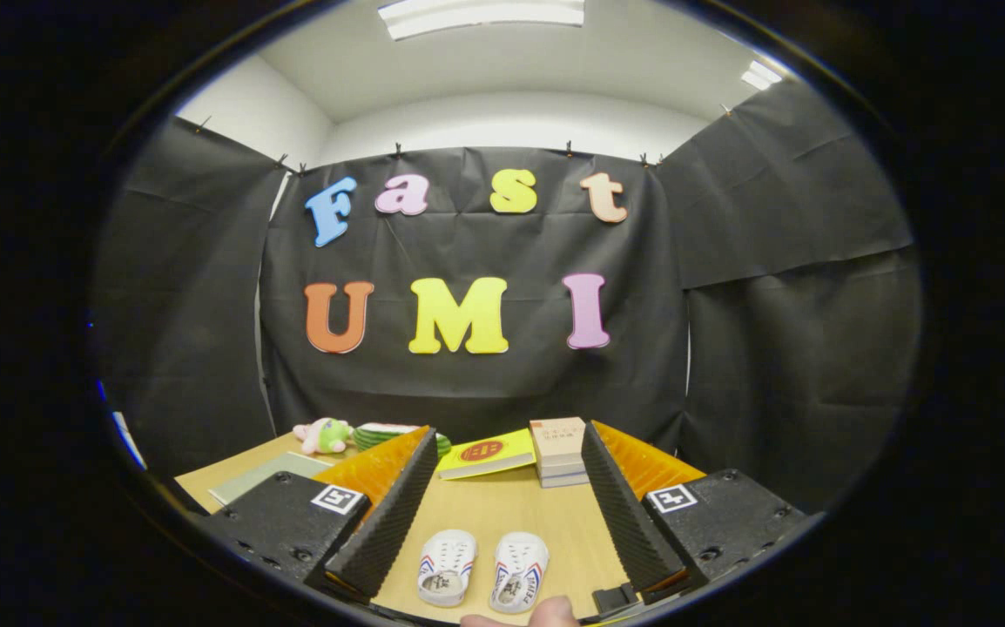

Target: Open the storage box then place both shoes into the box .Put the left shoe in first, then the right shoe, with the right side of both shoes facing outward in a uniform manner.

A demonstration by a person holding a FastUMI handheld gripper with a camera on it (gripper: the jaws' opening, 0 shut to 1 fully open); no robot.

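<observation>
The hand-held gripper (507,457) hangs level, its fingers (389,514) spread wide apart, gripping nothing.

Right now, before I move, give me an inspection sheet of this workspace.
Surface: wooden table, bare between the jaws.
Job's things: two white shoes side by side between the jaws, soles down; storage box: nothing seen.
Clutter: yellow book, stacked books, plush toy, green striped item, grey-green sheet, all beyond the jaws.
Grippers: gripper open, holding nothing; a fingertip just behind the shoes.
Cables: nothing seen.
Surroundings: black cloth walls, ceiling lights.
</observation>
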